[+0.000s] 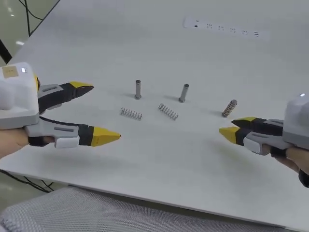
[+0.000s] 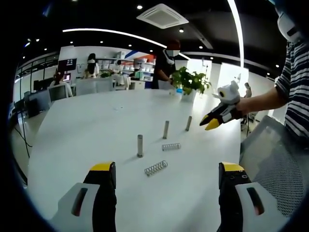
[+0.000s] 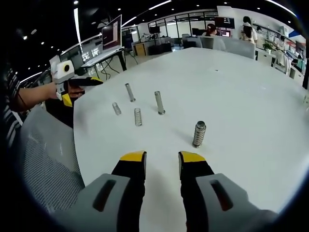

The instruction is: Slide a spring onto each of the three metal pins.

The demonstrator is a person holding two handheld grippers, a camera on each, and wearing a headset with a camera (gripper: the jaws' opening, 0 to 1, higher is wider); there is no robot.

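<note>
Left gripper (image 1: pixel 105 112) jaws spread wide, loose spring (image 1: pixel 131 113) just ahead. Right gripper (image 1: pixel 227 126) jaws narrowly parted, empty, near a seemingly spring-covered pin (image 1: pixel 230 108).

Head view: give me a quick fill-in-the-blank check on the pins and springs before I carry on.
1. Two bare grey metal pins stand upright; the third pin already wears a ____.
2. ____ loose coiled wire springs lie flat on the white table.
3. The yellow-tipped left gripper is wide ____, holding nothing.
4. The right gripper is nearest the ____ pin.

Missing words: spring; two; open; third.
</note>
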